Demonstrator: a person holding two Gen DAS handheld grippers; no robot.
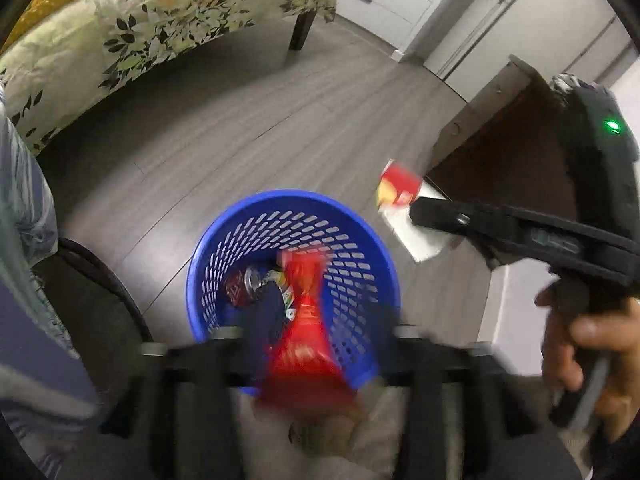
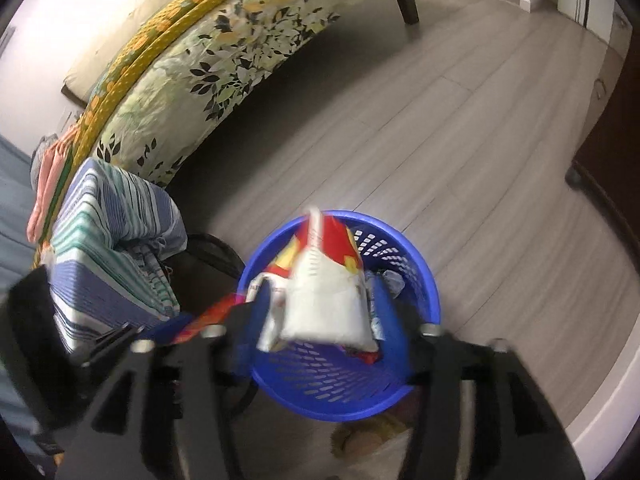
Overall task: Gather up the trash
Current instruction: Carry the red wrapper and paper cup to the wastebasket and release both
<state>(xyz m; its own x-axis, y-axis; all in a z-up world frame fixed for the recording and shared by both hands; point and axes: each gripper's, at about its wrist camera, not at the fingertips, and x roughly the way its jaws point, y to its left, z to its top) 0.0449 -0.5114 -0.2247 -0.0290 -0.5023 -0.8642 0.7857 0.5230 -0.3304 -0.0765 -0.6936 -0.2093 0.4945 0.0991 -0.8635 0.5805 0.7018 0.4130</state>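
Note:
A blue perforated basket (image 1: pixel 352 280) stands on the wood floor, with a can and wrappers (image 1: pixel 256 284) at its bottom. My left gripper (image 1: pixel 316 332) hangs over its near rim, jaws apart. A blurred red wrapper (image 1: pixel 308 320) lies loose between the fingers, with a gap on its right side. In the right wrist view, my right gripper (image 2: pixel 320 312) is above the same basket (image 2: pixel 320 384), jaws apart, and a white and red packet (image 2: pixel 324 292) hangs blurred between them. The left wrist view shows that gripper (image 1: pixel 418 216) side-on, with the packet (image 1: pixel 400 190) at its tip, to the right of the basket.
A bed with a floral cover (image 2: pixel 240 48) runs along the far left, its dark leg (image 1: pixel 300 32) on the floor. Folded striped cloth (image 2: pixel 104 248) sits left of the basket. Dark wooden furniture (image 1: pixel 500 152) stands to the right. A person's hand (image 1: pixel 580 340) grips the right tool.

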